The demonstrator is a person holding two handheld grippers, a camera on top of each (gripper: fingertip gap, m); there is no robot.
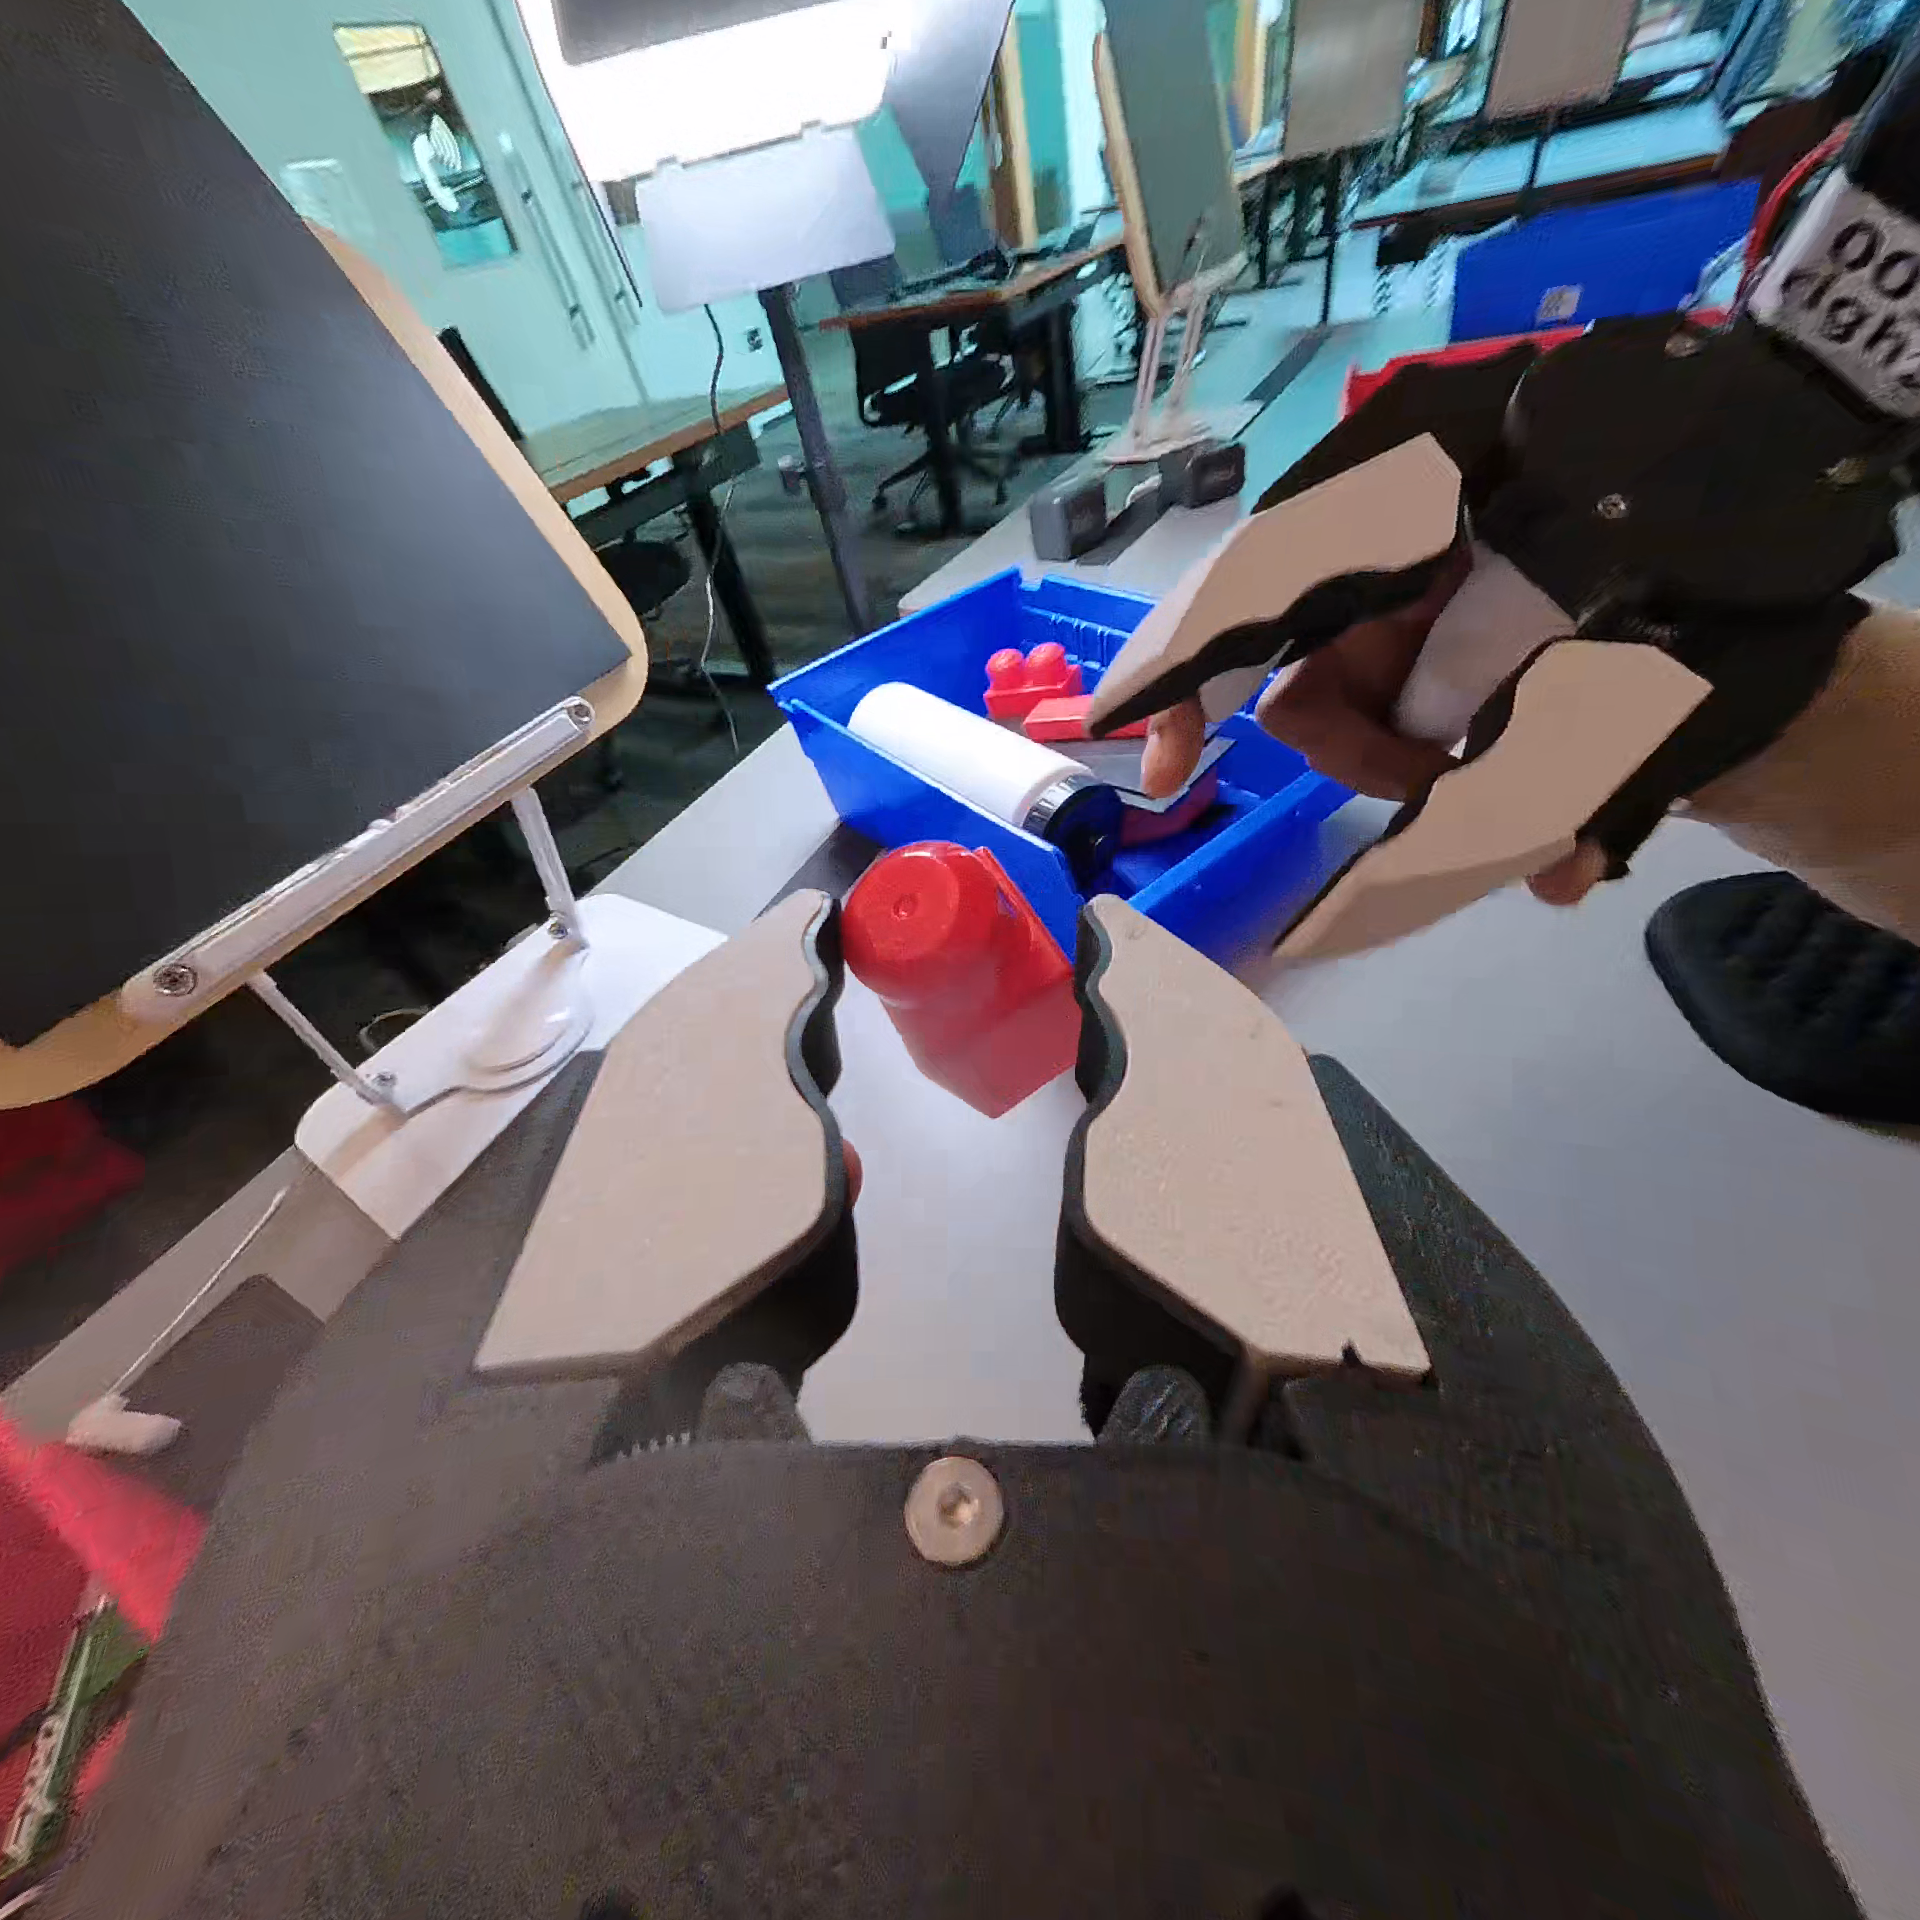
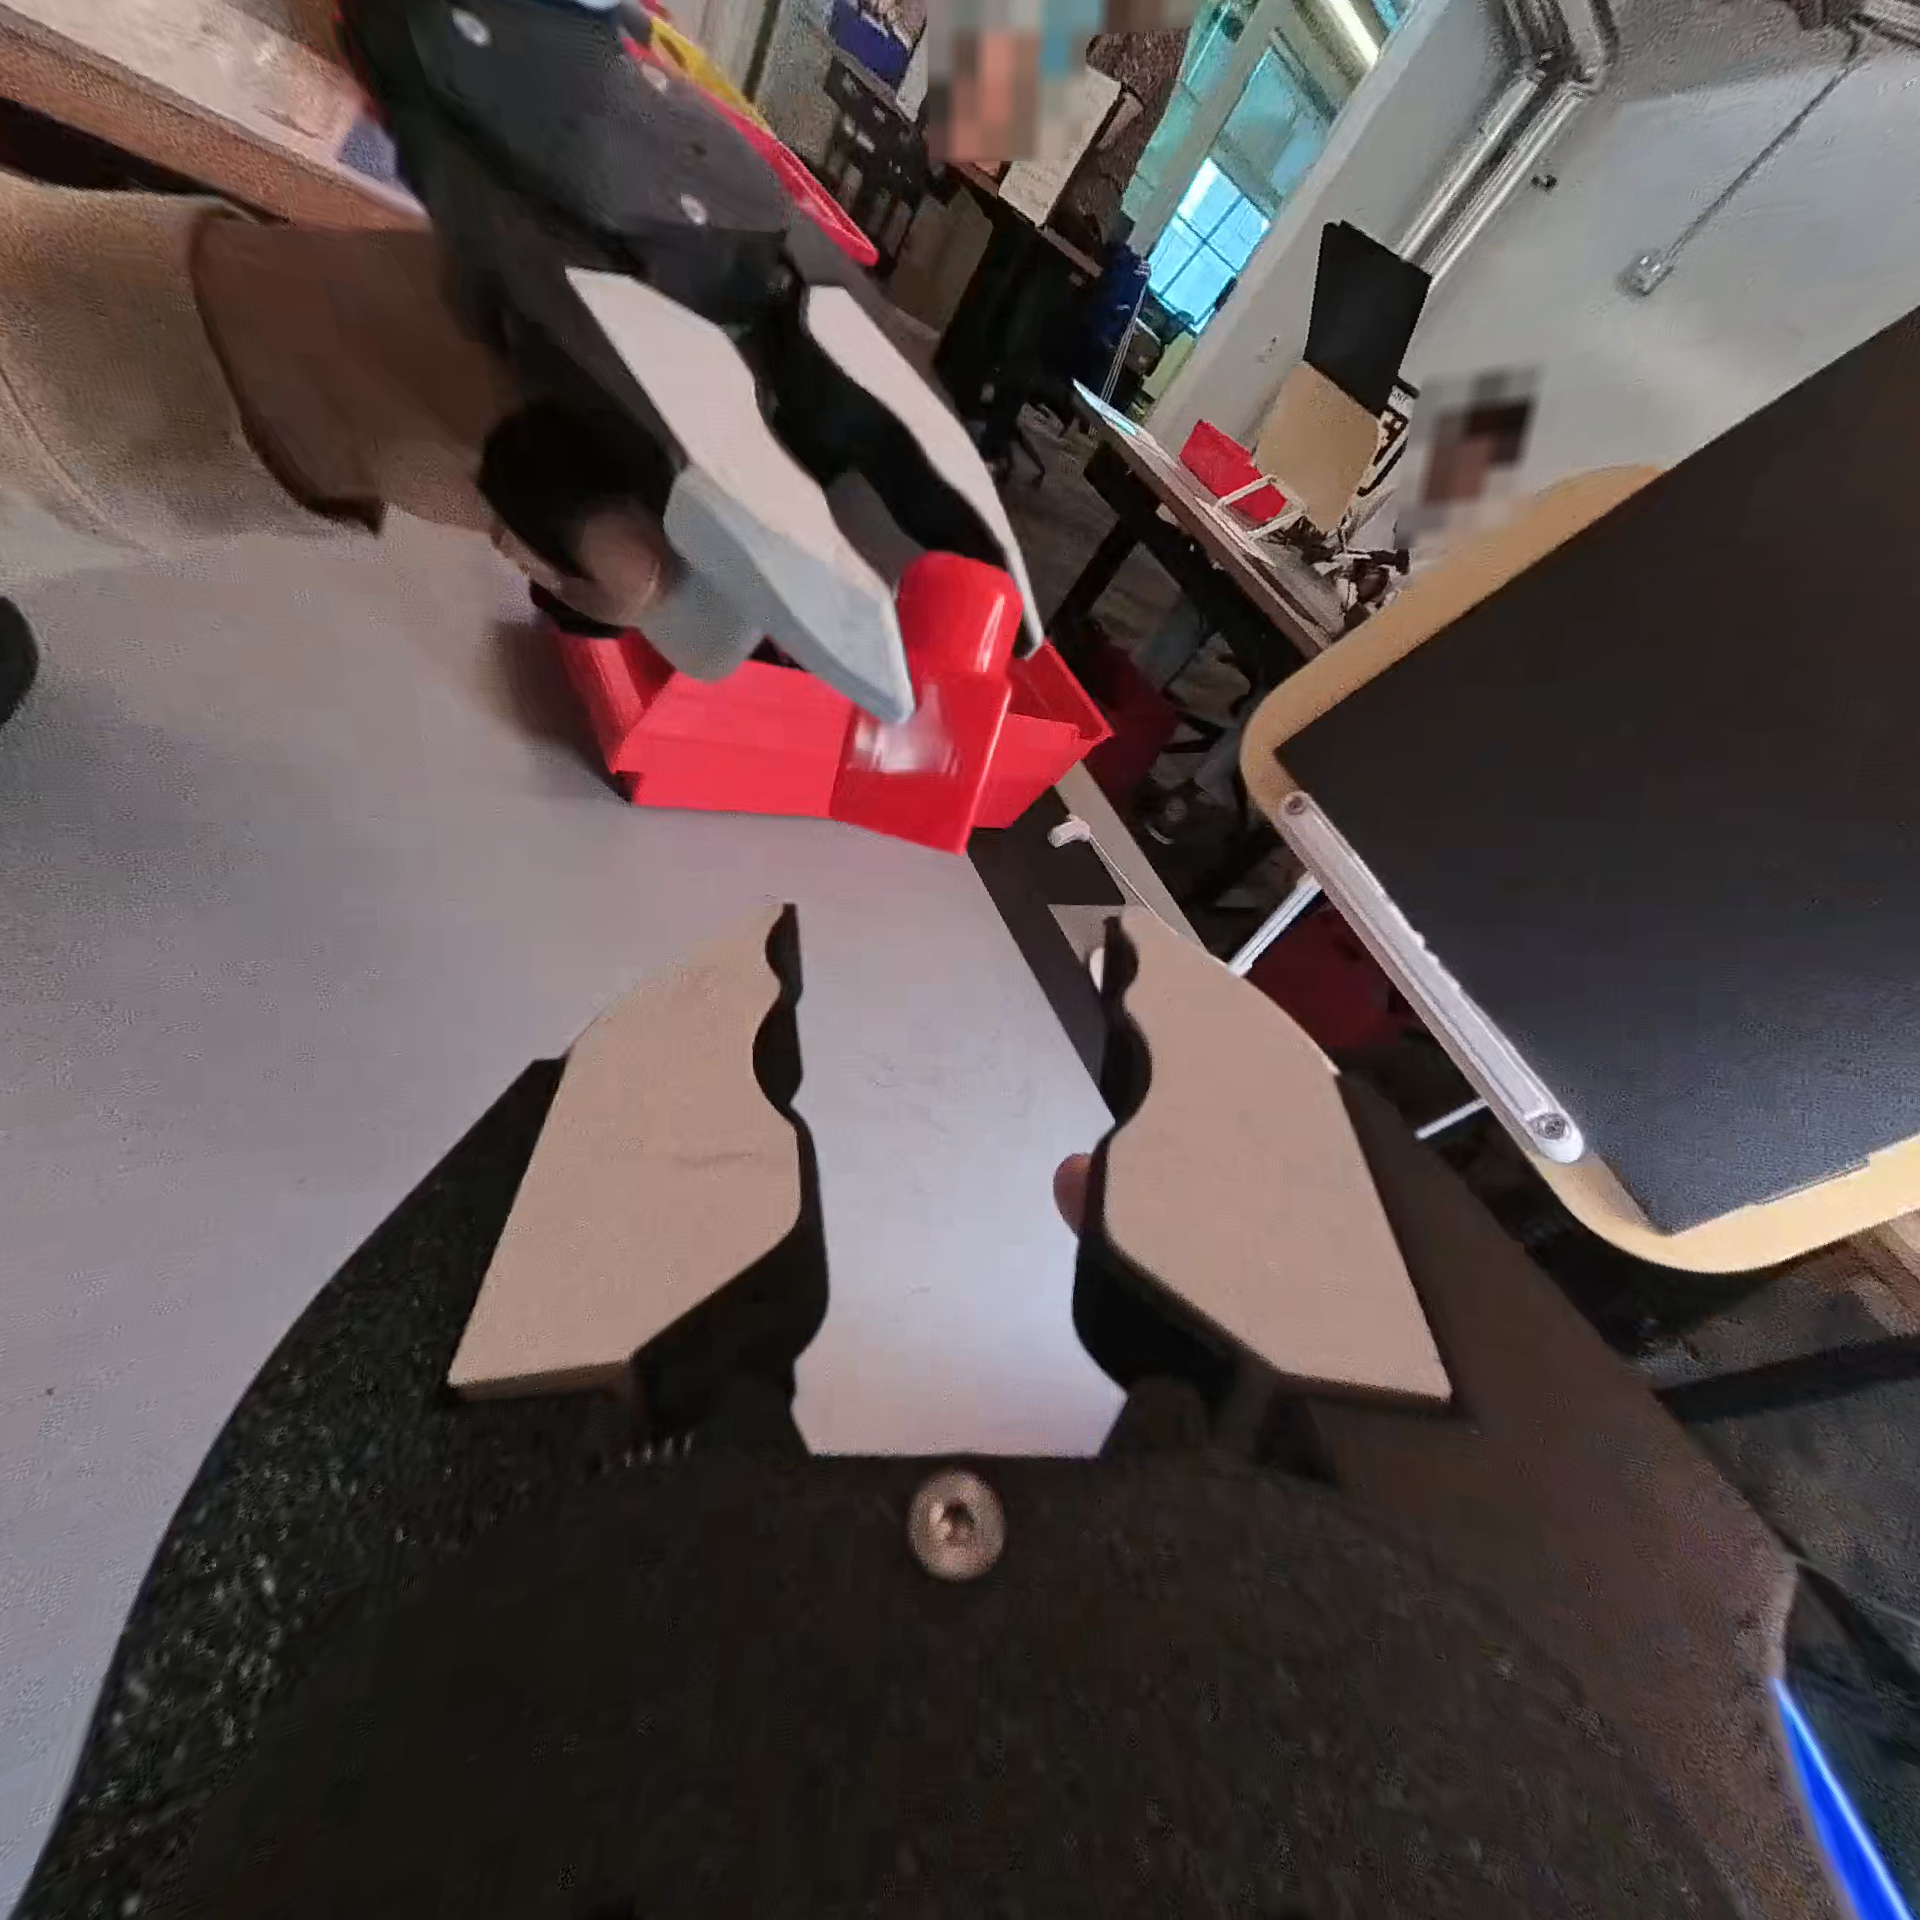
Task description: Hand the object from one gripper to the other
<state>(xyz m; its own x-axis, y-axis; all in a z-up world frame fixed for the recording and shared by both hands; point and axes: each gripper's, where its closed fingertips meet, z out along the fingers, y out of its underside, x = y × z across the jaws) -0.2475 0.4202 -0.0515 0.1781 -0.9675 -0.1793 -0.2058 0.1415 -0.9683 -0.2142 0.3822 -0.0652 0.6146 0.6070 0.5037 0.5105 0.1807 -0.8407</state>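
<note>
A red toy block [image 1: 956, 977] with one round stud sits between the fingertips of my left gripper [image 1: 951, 914], which is shut on it over the grey table [image 1: 1455, 1091]. In the right wrist view the same block [image 2: 935, 727] shows gripped by the left gripper [image 2: 961, 665], straight ahead of my right gripper [image 2: 956, 925]. The right gripper is open and empty, a short way from the block. In the left wrist view the right gripper [image 1: 1195, 831] hangs open over the blue bin, to the upper right of the block.
A blue bin [image 1: 914, 665] behind the block holds a white roller [image 1: 956, 743] and red bricks [image 1: 1029, 675]. A black board on a white stand [image 1: 260, 520] stands at the table edge. A red bin [image 2: 727, 738] sits behind the block. A black pad [image 1: 1787, 987] lies at right. My right fingertips sit around 6 centimeters from my left ones.
</note>
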